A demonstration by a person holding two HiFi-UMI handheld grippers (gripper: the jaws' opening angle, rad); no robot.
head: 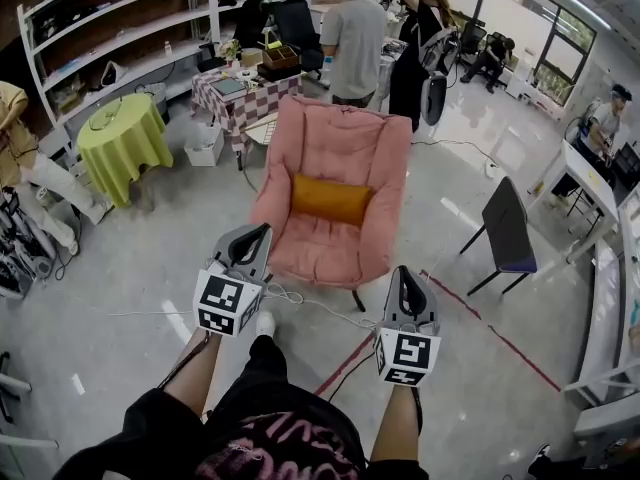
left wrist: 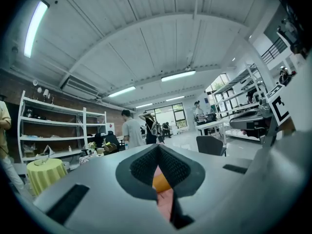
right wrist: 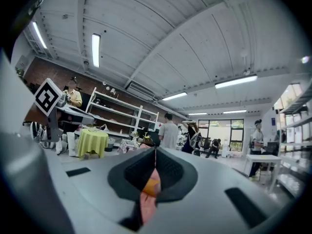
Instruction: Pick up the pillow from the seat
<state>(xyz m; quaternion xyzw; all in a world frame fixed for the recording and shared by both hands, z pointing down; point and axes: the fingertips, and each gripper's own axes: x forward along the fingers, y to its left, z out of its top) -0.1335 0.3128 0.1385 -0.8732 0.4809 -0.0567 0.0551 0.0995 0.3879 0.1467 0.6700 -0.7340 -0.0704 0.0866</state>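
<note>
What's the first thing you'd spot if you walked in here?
The pink armchair in the middle of the floor, with an orange pillow on its seat against the backrest. In front of it, the left tongs and right tongs are both shut and empty. A lime-green table stands at left.

1 armchair (head: 340,143), 1 orange pillow (head: 330,199), 1 left tool (head: 256,234), 1 right tool (head: 408,274), 1 yellow-draped table (head: 120,138).

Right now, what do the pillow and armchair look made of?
Pillow: orange fabric, matte, likely soft; no shine, rounded corners.
Armchair: pink plush-looking fabric, matte, probably padded; quilted seams and puffy panels show.
Its leg: dark and thin, possibly metal; too small to confirm.
</note>
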